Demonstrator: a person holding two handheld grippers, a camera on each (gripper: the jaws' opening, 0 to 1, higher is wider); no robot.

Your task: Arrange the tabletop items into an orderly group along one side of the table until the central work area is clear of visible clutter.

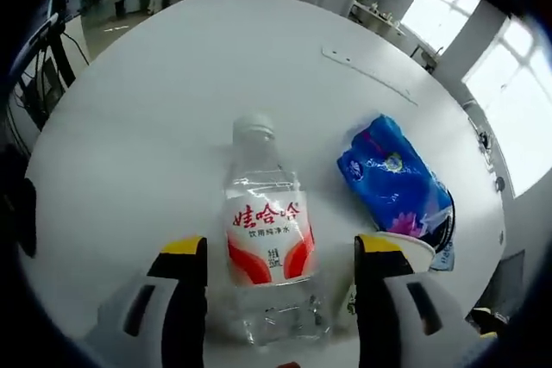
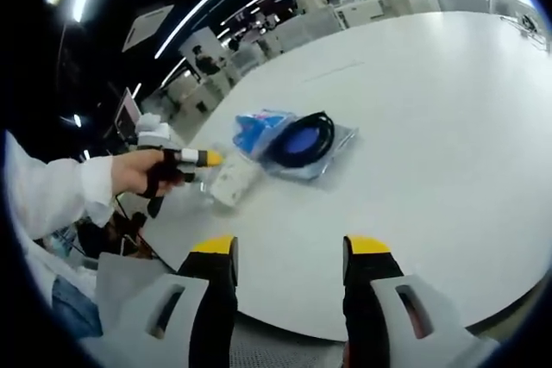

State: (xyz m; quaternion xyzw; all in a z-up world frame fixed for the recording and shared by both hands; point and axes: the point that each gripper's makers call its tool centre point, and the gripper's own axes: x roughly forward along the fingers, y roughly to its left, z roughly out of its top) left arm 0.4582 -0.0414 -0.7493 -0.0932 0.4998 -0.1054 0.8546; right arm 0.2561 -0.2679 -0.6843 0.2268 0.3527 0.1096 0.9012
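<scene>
Left gripper (image 1: 280,252): jaws wide apart, straddling lower half of bottle (image 1: 266,239), pads not touching it. Bottle lies flat on table (image 1: 172,84), long axis straight away from jaws, white cap at far end. Blue pouch (image 1: 395,183) just right of bottle; white cup rim (image 1: 405,246) by right jaw. Right gripper (image 2: 289,252): jaws spread, empty, at table edge, well short of bottle. Beyond: bagged black cable (image 2: 302,142). Person's hand (image 2: 142,171) by bottle.
</scene>
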